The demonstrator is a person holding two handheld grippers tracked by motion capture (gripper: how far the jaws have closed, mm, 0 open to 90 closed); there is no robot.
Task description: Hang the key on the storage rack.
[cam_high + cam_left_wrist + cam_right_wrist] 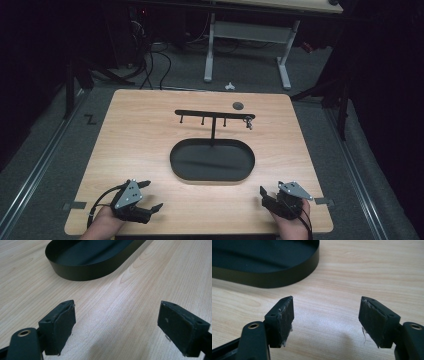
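Black oval tray (212,161) sits at the middle of the wooden table (140,135) and serves as the landmark. A thin post rises from the tray's far rim and carries a black hook rail (212,114) running crosswise above it; small pegs hang under the rail, and a small metal item, probably a key (248,122), hangs at its right end, too small to make out in detail. A dark round disc (238,105) lies on the table beyond the rail, on the far side of the tray. Left gripper (150,196) rests near the table's near edge, on the near-left side of the tray and well apart from it; jaws stand wide apart with bare wood between them. In the left gripper view the left gripper (113,320) points toward the tray wall (82,271), pads touching nothing. Right gripper (264,195) sits on the near-right side of the tray, also apart from it; jaws apart, nothing between them. In the right gripper view the right gripper (327,315) faces the tray's rounded end (284,277) across open tabletop.
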